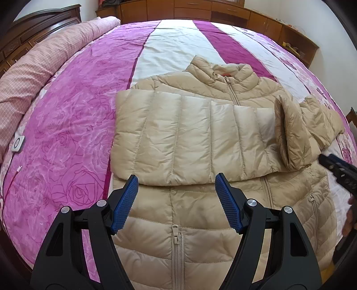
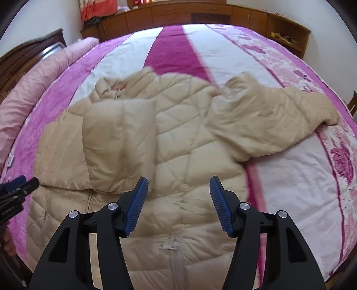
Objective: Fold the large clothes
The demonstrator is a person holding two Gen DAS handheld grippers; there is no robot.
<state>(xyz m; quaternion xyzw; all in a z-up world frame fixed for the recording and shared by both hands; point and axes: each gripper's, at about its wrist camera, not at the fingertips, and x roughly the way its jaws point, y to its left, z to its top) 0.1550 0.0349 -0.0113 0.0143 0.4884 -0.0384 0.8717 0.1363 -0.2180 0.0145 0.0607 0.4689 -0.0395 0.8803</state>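
A beige quilted puffer jacket (image 1: 200, 223) lies front up on the bed, zipper closed, collar at the far end. One sleeve (image 1: 178, 138) is folded flat across its chest. The other sleeve (image 1: 301, 133) lies bunched at the jacket's right side, spread out on the cover in the right wrist view (image 2: 267, 116). My left gripper (image 1: 176, 178) hovers open over the jacket's lower front, nothing between its blue pads. My right gripper (image 2: 178, 179) also stands open above the jacket body (image 2: 189, 156), holding nothing. Each gripper's tip shows at the edge of the other's view.
The bedspread (image 1: 67, 111) has pink, magenta and white stripes with rose prints. A rolled pink quilt (image 1: 33, 67) lies along the left side by a dark wooden headboard (image 1: 44, 22). Wooden cabinets (image 1: 178, 9) line the far wall. A small white device (image 1: 17, 142) with a cable rests at the left.
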